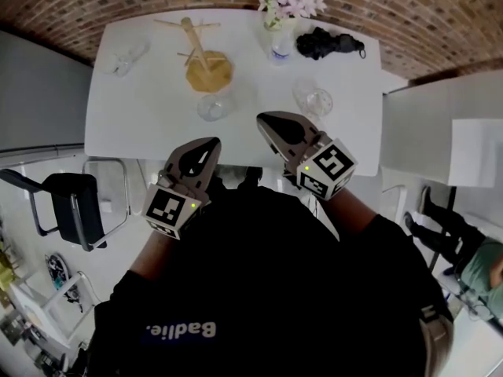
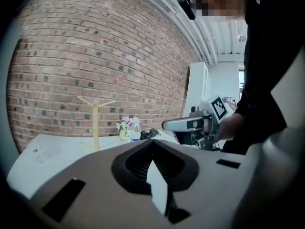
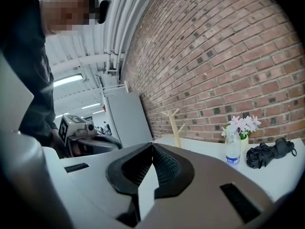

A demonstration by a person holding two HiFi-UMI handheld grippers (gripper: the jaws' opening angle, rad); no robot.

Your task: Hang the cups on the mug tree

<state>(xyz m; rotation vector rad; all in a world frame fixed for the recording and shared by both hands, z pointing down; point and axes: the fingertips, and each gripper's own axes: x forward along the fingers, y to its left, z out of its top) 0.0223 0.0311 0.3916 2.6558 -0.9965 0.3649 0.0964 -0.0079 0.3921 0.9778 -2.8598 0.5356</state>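
Two grey two-jaw tools point over the near edge of a white rectangular table (image 1: 118, 132), and neither one holds anything. The left tool (image 1: 211, 144) has its ribbed black pads pressed together at the tips, with nothing between them. The right tool (image 1: 264, 121) is the same, its jaws closed on themselves and empty, and it reaches a little further over the table than the left one. Three clear glass cups stand on the table, none of them on a peg: one cup (image 1: 126, 57) near the far left corner, one cup (image 1: 214, 107) just in front of the mug tree's round base, and one cup (image 1: 314, 99) to the right, near the tip of the right tool. One pale wooden mug tree (image 1: 200, 57) with thin branching pegs stands at the far side of the table, left of centre, its pegs bare. Along the far edge sit one small vase of pink and white flowers (image 1: 289, 5), one clear plastic water bottle (image 1: 281, 47) just in front of it, and one black folded umbrella (image 1: 330, 44) to their right. One black chair (image 1: 75, 206) stands off the table's near left corner.
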